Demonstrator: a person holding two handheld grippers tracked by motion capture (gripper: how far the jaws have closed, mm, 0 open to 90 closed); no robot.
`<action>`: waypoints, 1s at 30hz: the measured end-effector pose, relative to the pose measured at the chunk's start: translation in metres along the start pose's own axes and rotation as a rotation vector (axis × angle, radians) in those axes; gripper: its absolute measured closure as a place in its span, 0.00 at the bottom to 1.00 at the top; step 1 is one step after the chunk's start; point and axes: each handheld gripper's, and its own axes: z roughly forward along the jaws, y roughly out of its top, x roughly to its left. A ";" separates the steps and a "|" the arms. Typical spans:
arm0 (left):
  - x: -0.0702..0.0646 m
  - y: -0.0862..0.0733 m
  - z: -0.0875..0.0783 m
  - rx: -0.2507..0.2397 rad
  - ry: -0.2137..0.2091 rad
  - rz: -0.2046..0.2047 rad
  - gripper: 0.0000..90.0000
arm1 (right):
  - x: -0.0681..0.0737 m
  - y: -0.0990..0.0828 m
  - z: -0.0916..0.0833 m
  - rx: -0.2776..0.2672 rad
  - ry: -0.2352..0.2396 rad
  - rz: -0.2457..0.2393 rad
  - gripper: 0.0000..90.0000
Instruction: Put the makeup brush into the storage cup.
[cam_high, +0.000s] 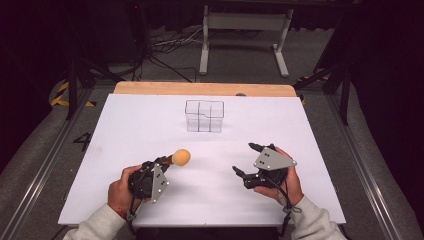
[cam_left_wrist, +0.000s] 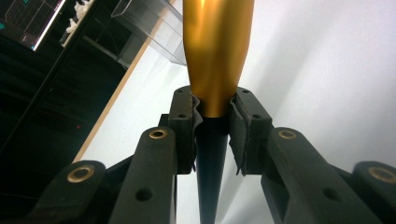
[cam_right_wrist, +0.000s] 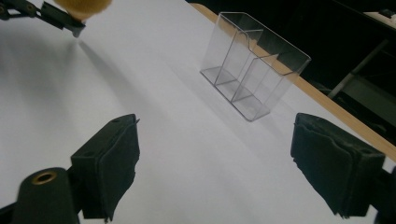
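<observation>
A clear divided box (cam_high: 204, 116) was seen upper centre, unfilled. The left tool (cam_high: 167, 160) pinched a gold-headed brush (cam_high: 180, 157); the right tool (cam_high: 245, 159) was spread.

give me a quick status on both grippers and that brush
Left gripper shut on the brush, held off the table. Right gripper open, nothing in it. Clear organizer ahead, path unobstructed.

In the left gripper view the golden brush (cam_left_wrist: 217, 56) runs off the top edge, its head cut away. In the right gripper view that head (cam_right_wrist: 81, 7) is cropped and blurred.
</observation>
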 end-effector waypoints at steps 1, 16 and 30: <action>0.001 -0.001 0.000 0.005 0.000 -0.002 0.80 | 0.000 -0.002 0.000 -0.005 -0.002 -0.002 0.17; 0.013 -0.004 -0.001 -0.041 -0.059 -0.118 0.80 | -0.005 -0.042 -0.017 -0.052 -0.096 0.035 0.12; 0.031 -0.016 -0.001 -0.117 -0.142 -0.358 0.80 | -0.010 -0.063 -0.034 -0.062 -0.198 0.081 0.11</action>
